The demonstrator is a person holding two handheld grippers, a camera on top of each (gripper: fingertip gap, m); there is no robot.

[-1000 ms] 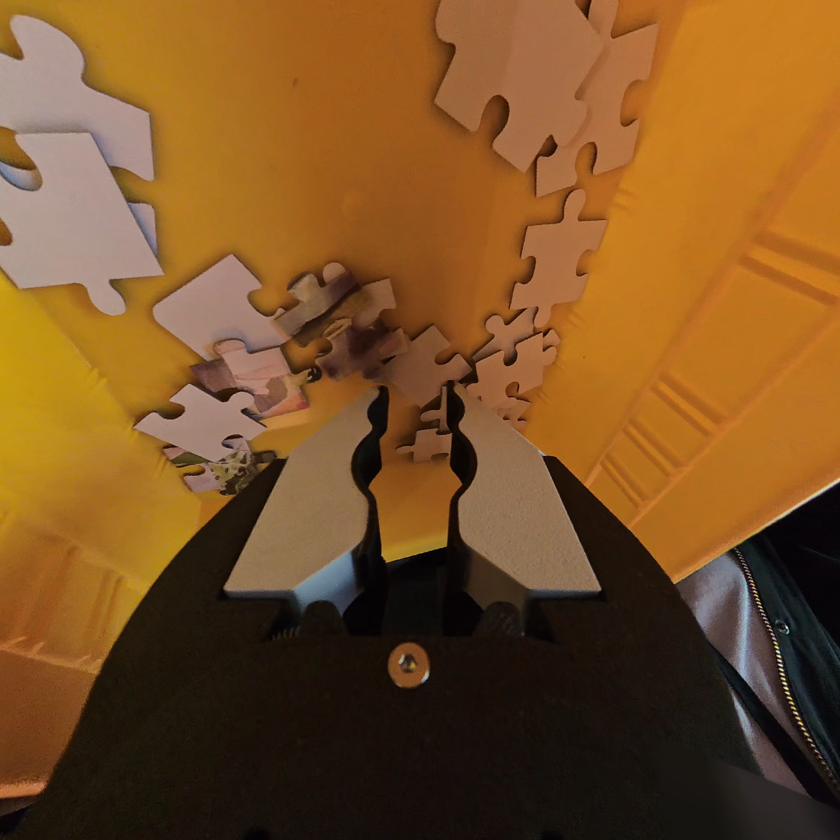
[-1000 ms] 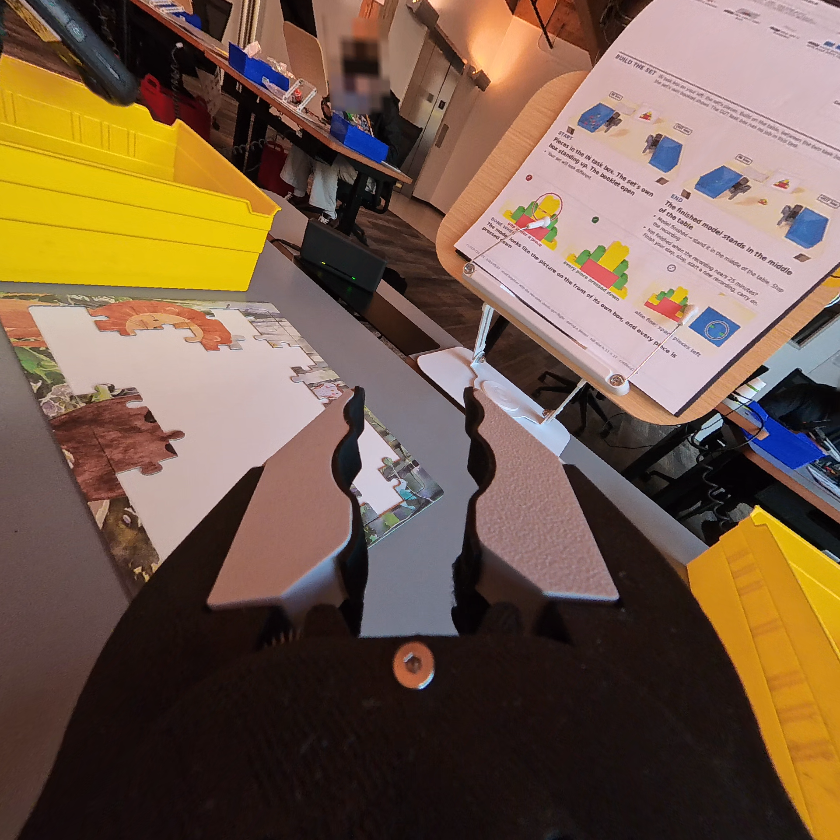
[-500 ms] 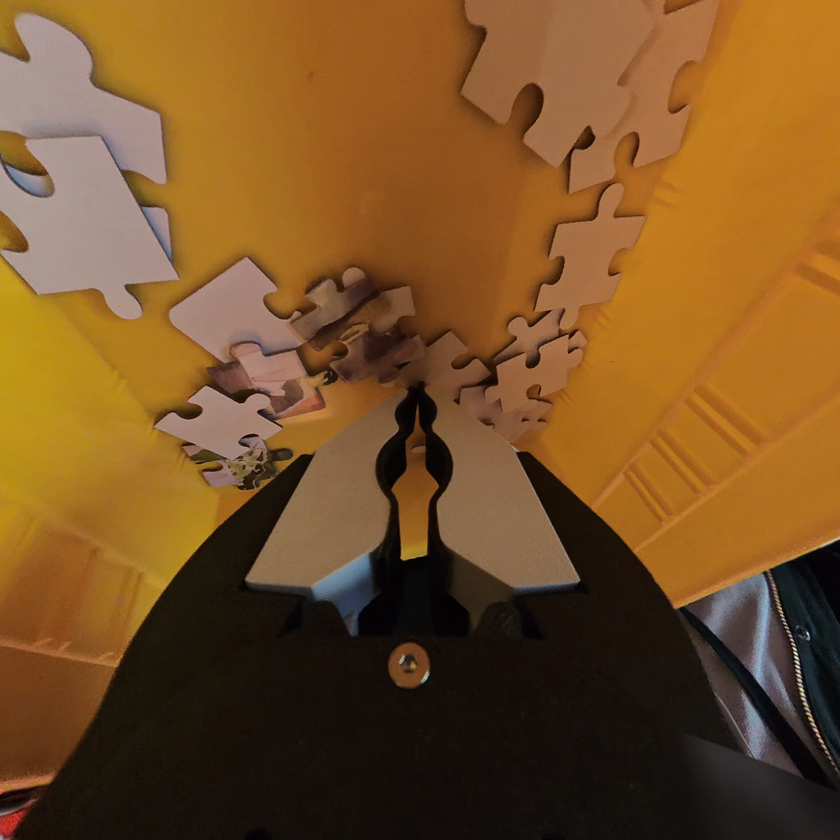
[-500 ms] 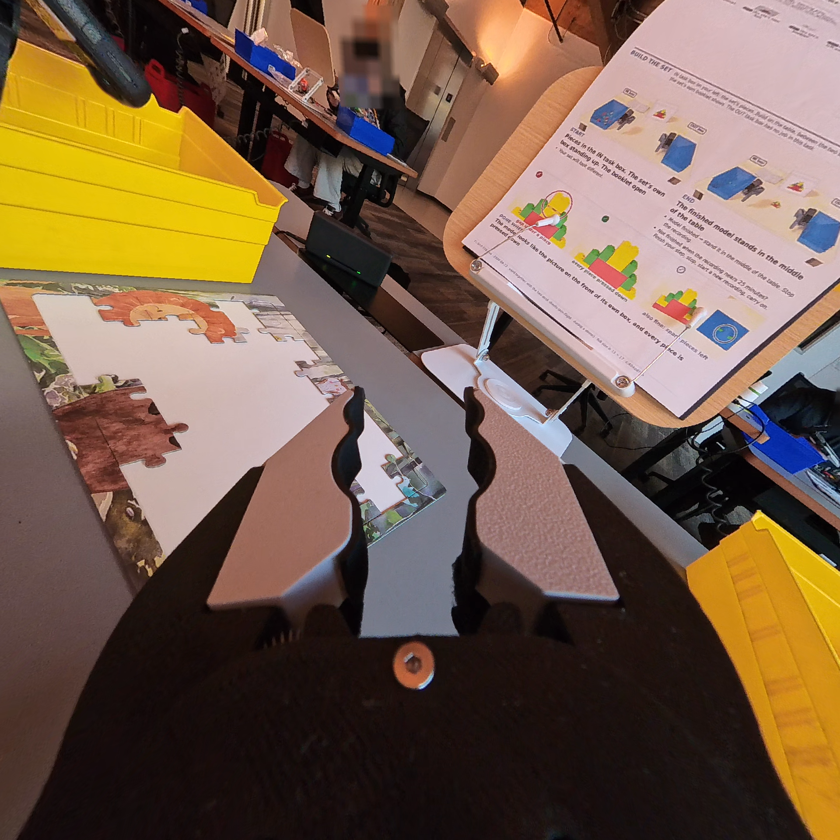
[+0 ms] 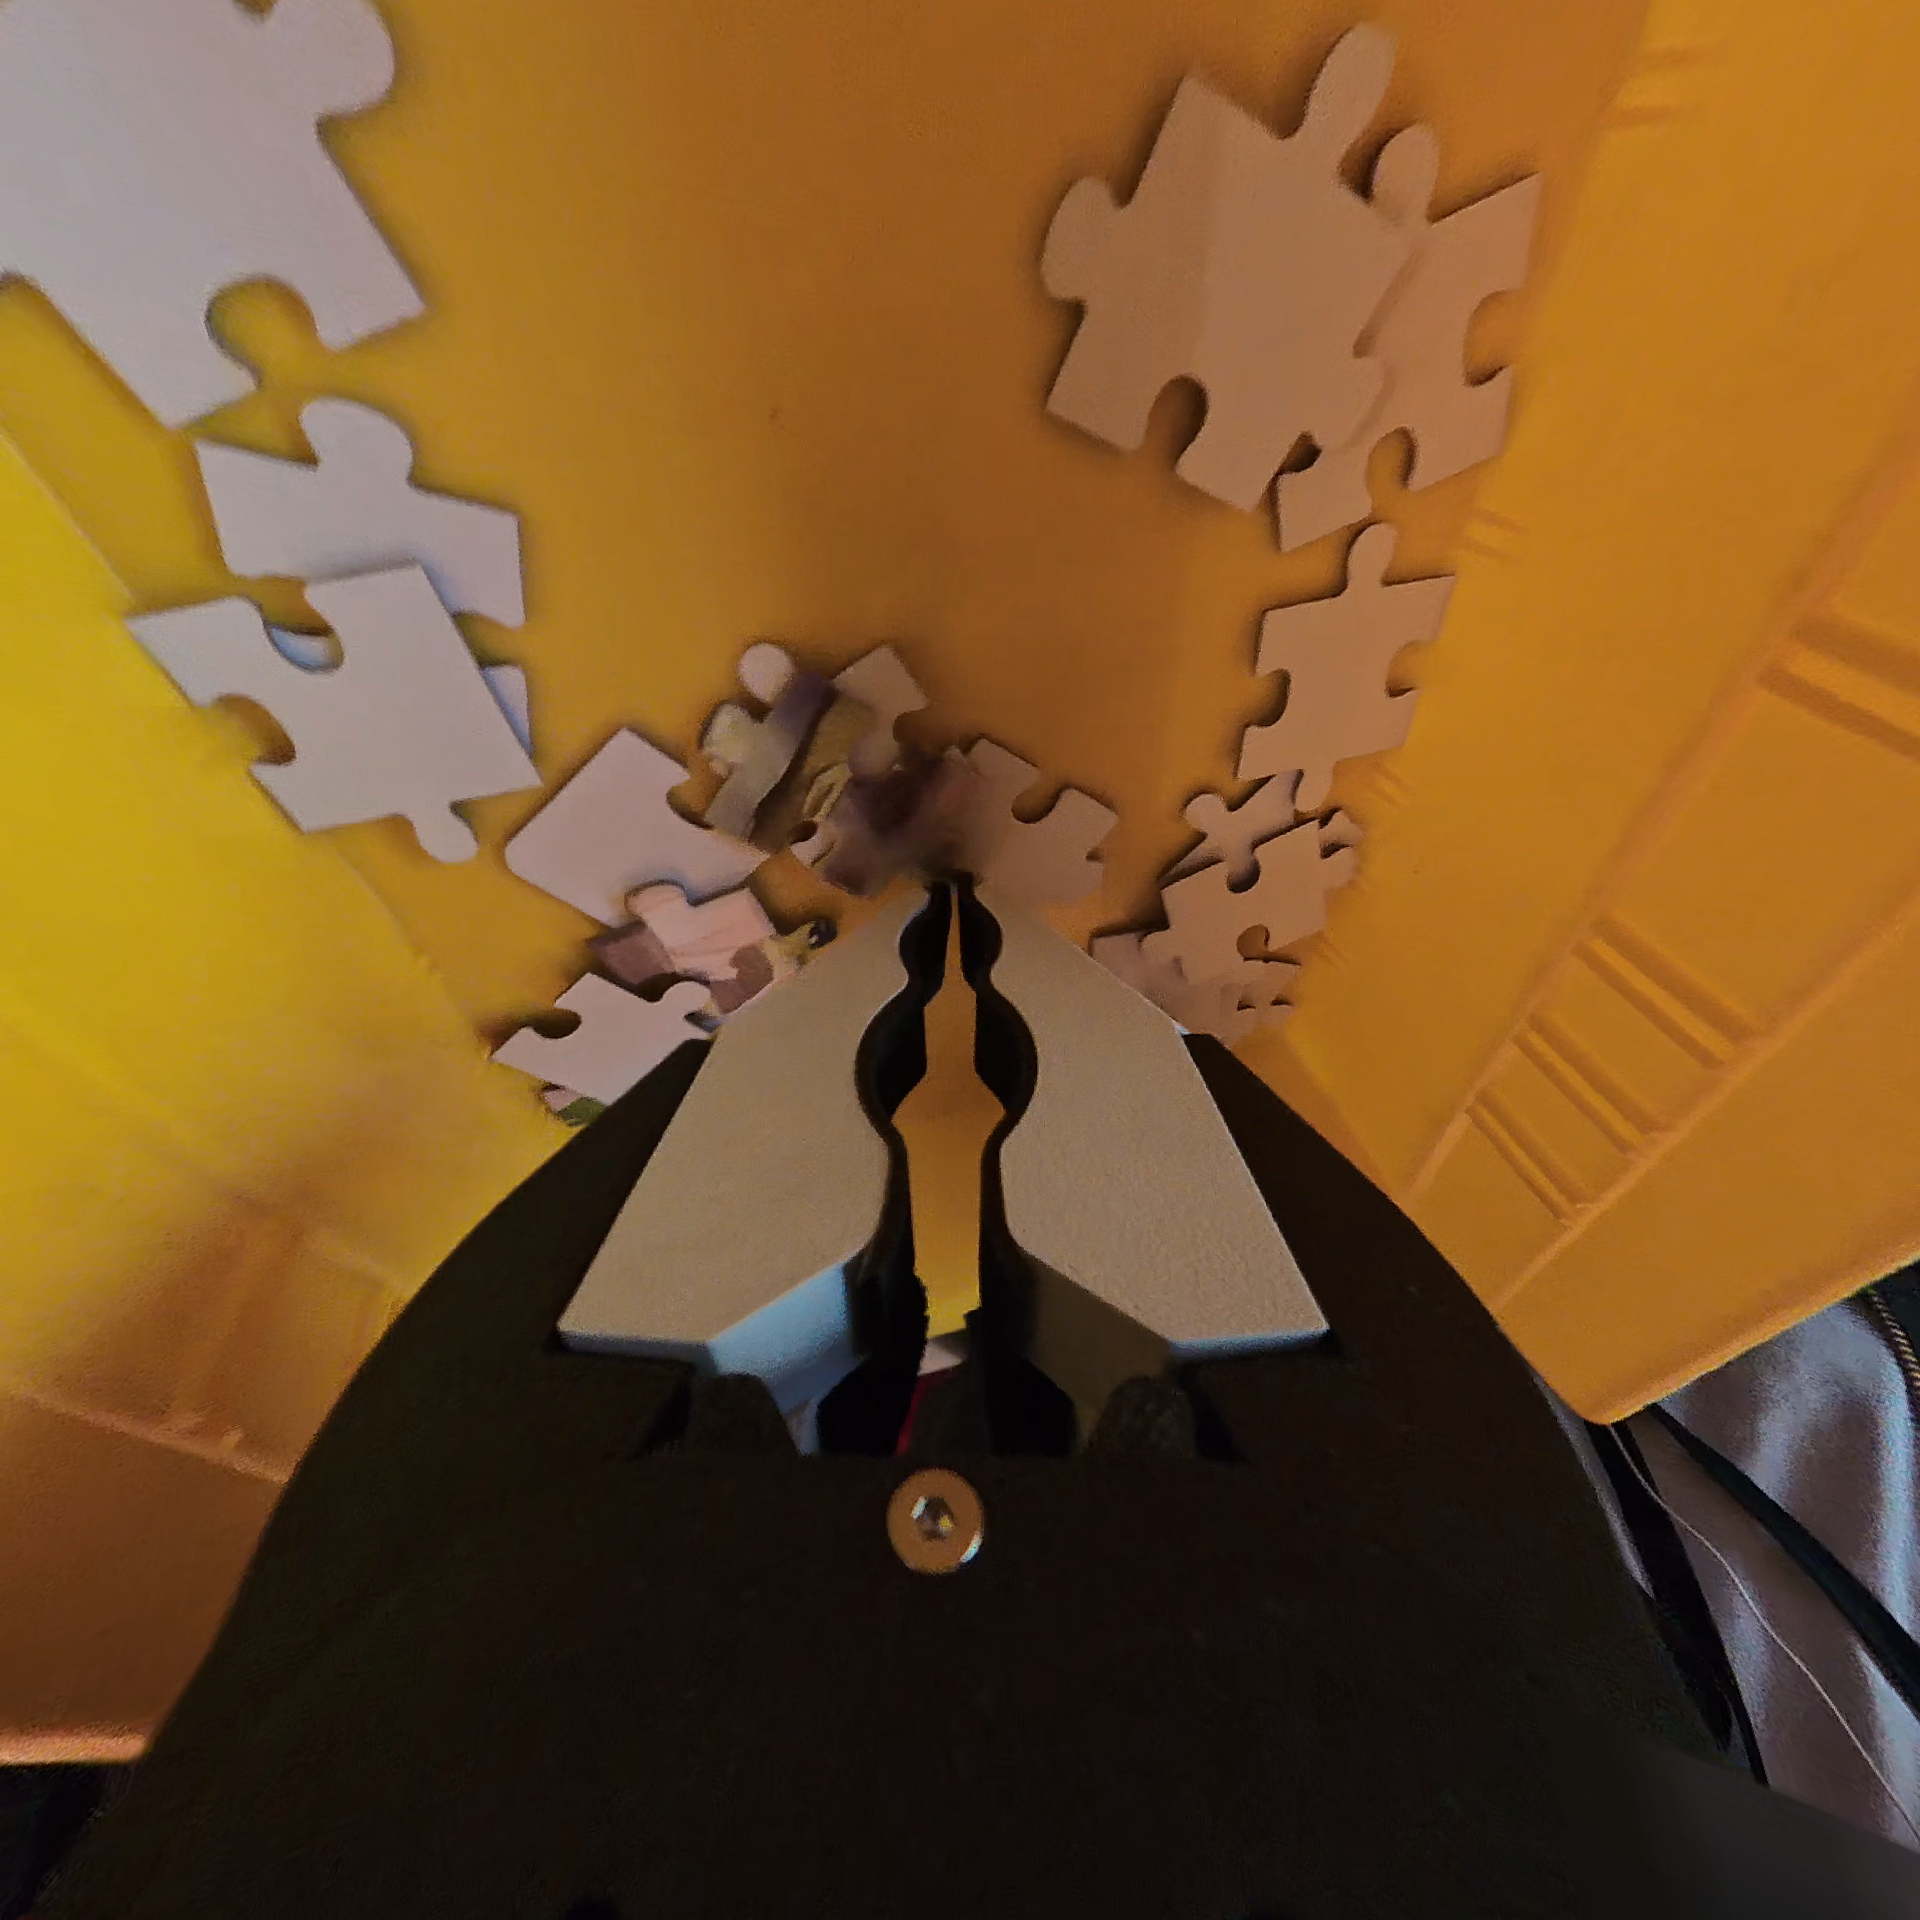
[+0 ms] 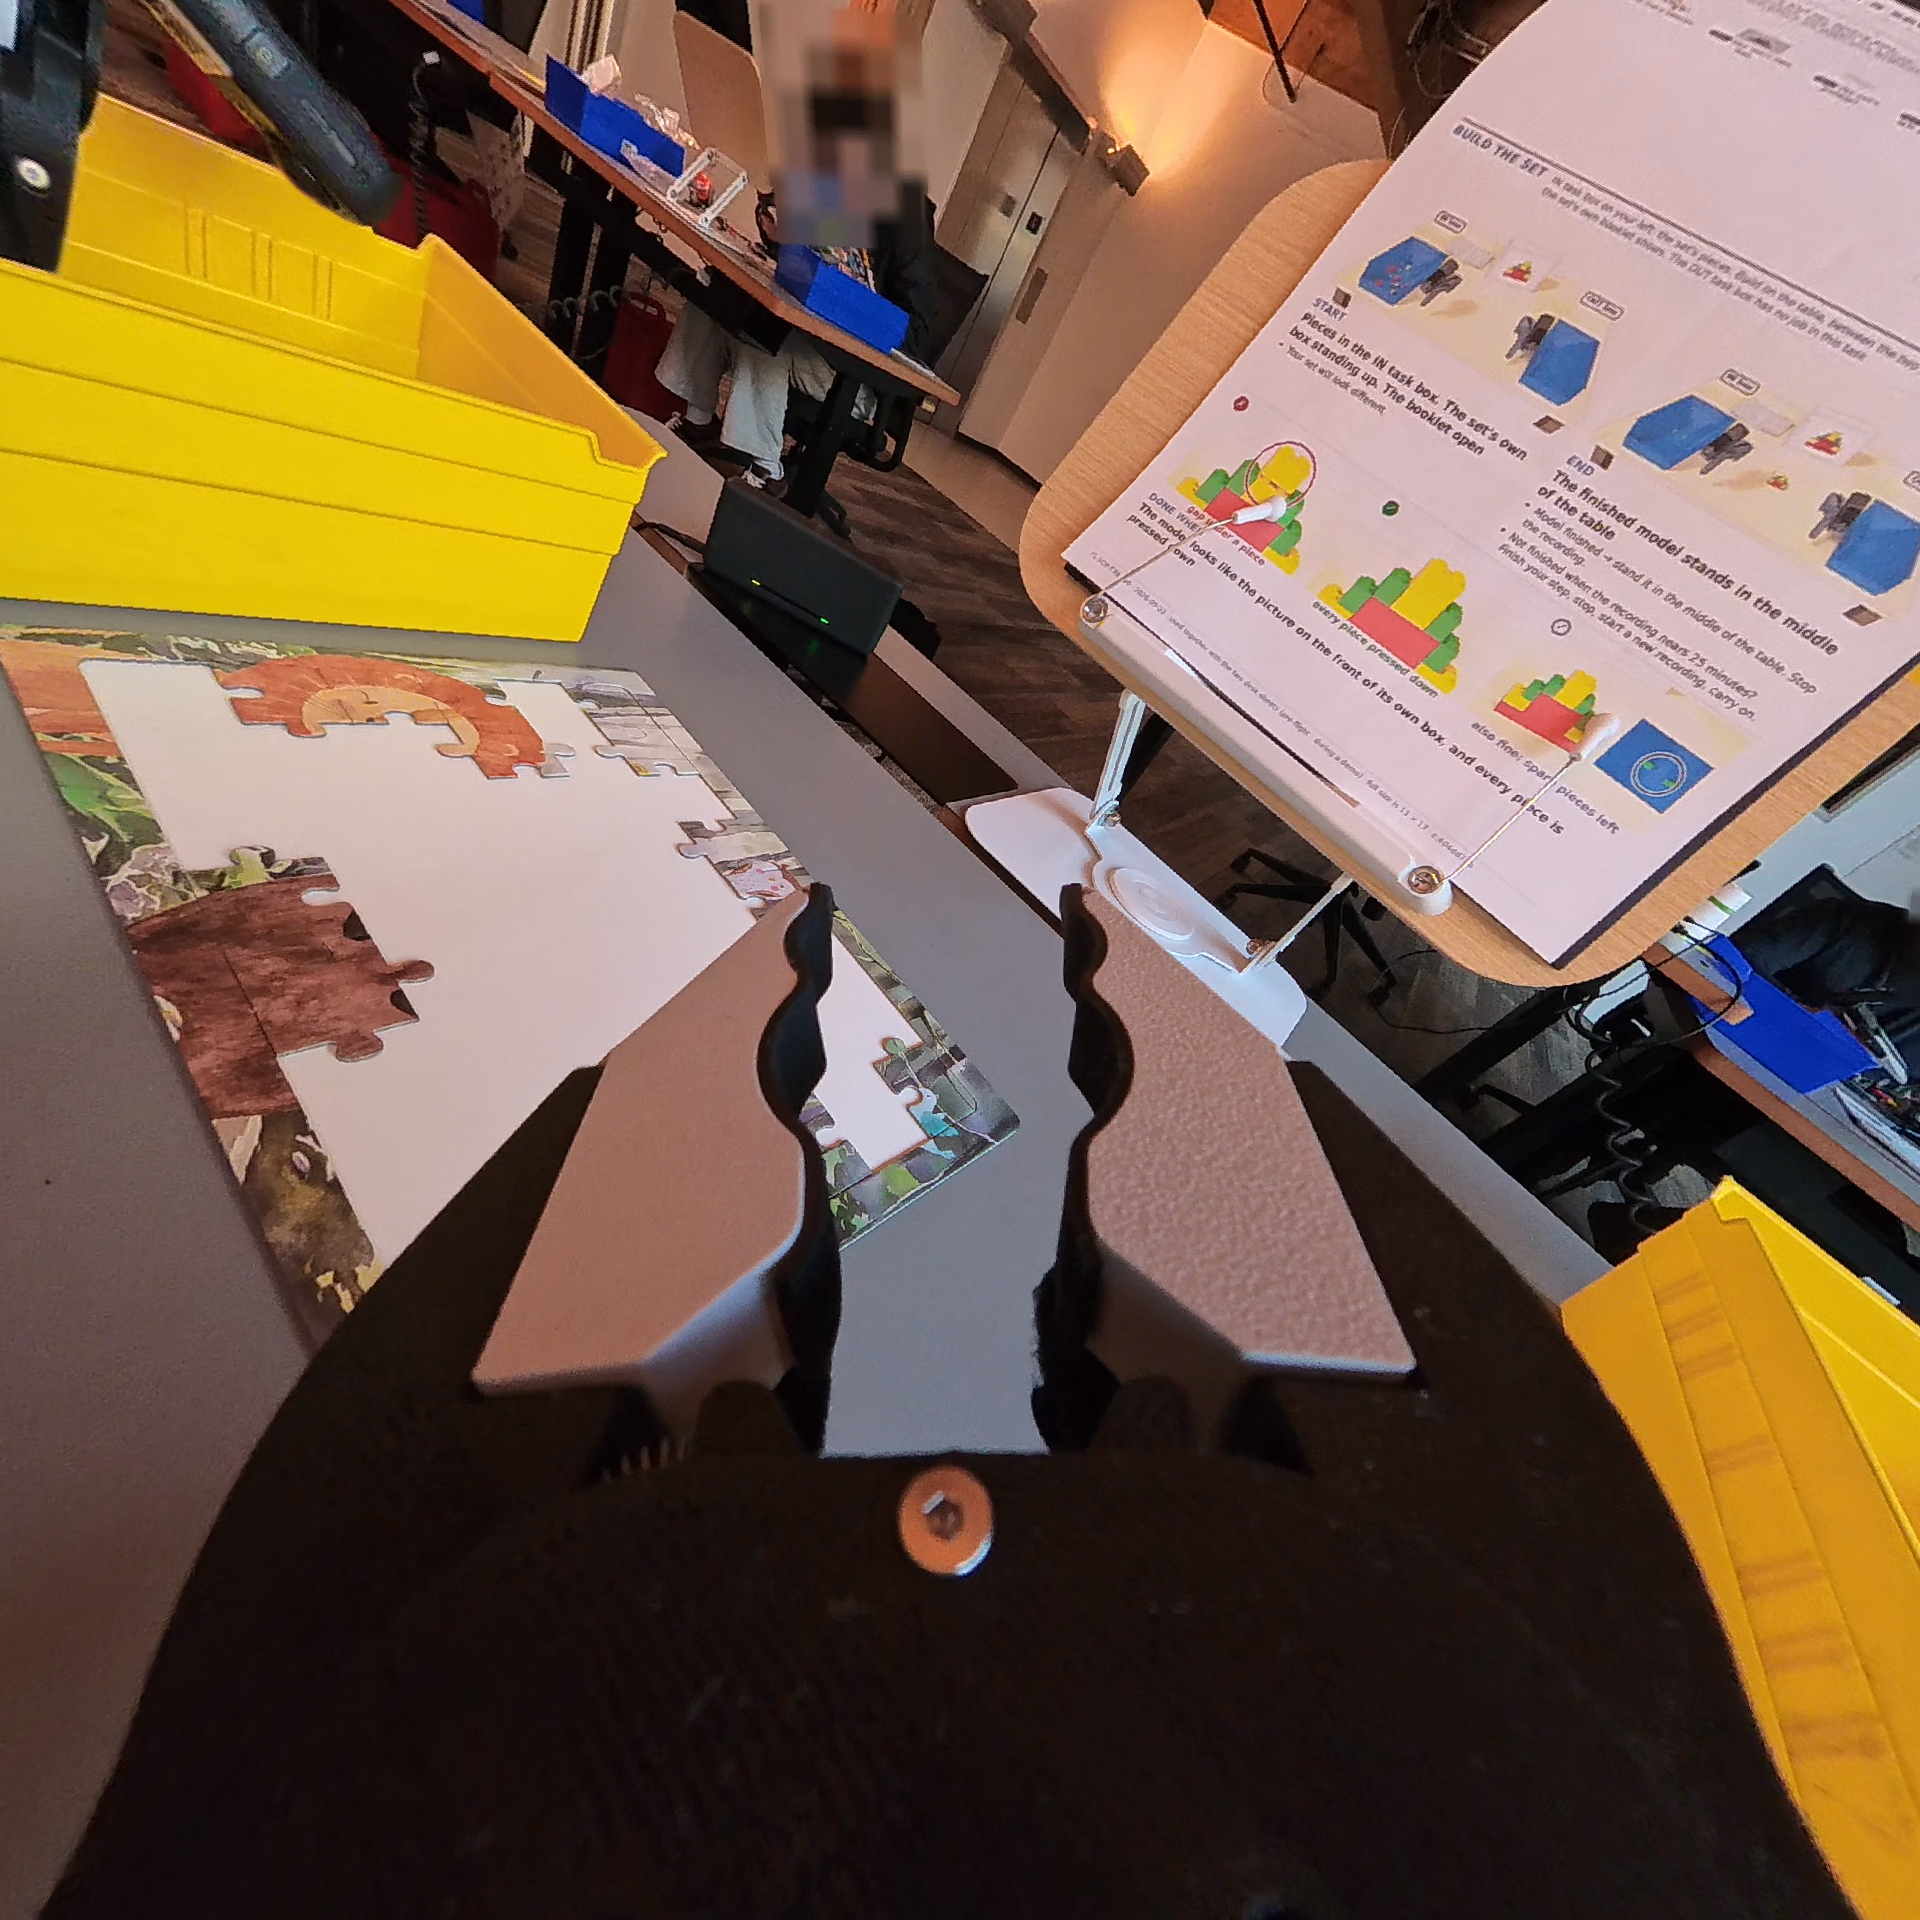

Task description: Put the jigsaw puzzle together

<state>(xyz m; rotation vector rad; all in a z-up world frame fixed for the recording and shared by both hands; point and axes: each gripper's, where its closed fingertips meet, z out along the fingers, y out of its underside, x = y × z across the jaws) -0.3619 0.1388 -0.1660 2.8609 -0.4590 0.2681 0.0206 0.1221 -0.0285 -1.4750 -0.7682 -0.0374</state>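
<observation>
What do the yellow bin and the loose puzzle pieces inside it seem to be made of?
The yellow bin looks like moulded plastic: smooth, slightly glossy walls with raised ribs. The puzzle pieces look like die-cut cardboard: flat, matte, plain pale backs with visible thickness at the edges, a few showing printed faces.

Loose pieces (image 5: 1226, 291) crowd the bin's (image 5: 1662, 727) edges; its middle floor lies bare

Loose puzzle pieces (image 5: 1236, 281) mostly white-side up in yellow bin (image 5: 1662, 727); partly assembled puzzle (image 6: 436, 883) flat on grey table (image 6: 935, 883)
</observation>
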